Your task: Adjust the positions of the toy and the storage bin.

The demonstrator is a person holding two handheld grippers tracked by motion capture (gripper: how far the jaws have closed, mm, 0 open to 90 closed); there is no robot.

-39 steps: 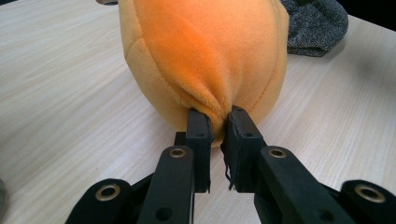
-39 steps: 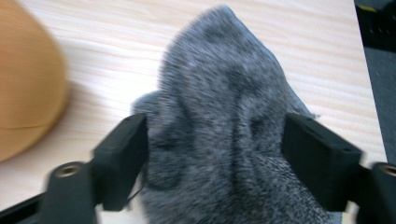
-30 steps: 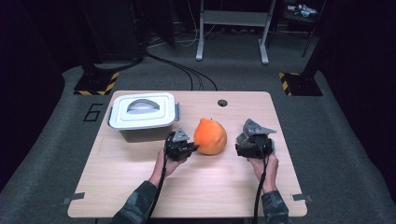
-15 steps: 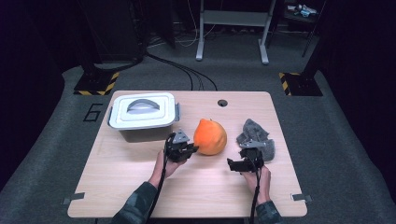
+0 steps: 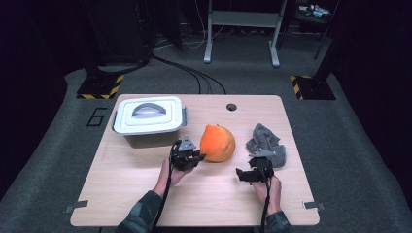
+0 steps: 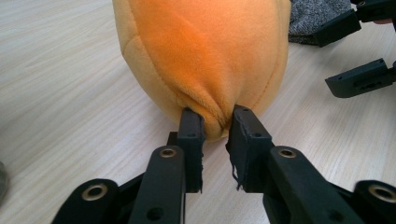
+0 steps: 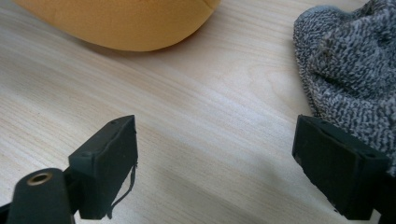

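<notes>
Orange plush (image 5: pixel 218 143): at table (image 5: pixel 145 204) centre, fold pinched by left gripper (image 6: pixel 215 122); jaws narrow, lately eased slightly wider, release judged under way. Right gripper (image 5: pixel 248 173): lowered since earlier frame beside grey cloth (image 5: pixel 266 144), jaws wide, nothing held.

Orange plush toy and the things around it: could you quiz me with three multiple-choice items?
1. Where does the orange plush toy sit?
A. Between the white lidded box and the cloth
B. Inside the box
C. On the floor

2. What colour is the cloth?
A. Red
B. Grey
C. Green

3. How is the right claw?
A. Shut on the toy
B. Shut on the cloth
C. Open, nothing between its jaws

Answers: 1 A, as the high view shows it on the table between the two; 2 B, speckled grey knit; 3 C, bare wood shows between its spread jaws.
</notes>
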